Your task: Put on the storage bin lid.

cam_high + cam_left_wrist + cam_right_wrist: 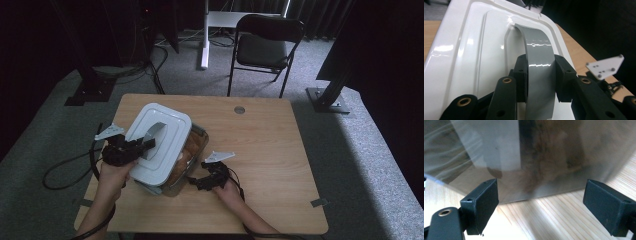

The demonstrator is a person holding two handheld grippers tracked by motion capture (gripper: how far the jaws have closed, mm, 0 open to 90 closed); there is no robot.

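Left gripper (145, 145) is clamped on the grey arched handle (539, 62) of the white rectangular plastic lid (159, 142), tilted over the clear plastic container (192, 150); right gripper (192, 180), jaws wide and holding nothing, sits just beside that container.

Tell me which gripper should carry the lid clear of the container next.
Left. The left gripper is clamped on the lid's grey handle, with the white lid tilted over the clear container. The right gripper is open, aimed at the container's side.
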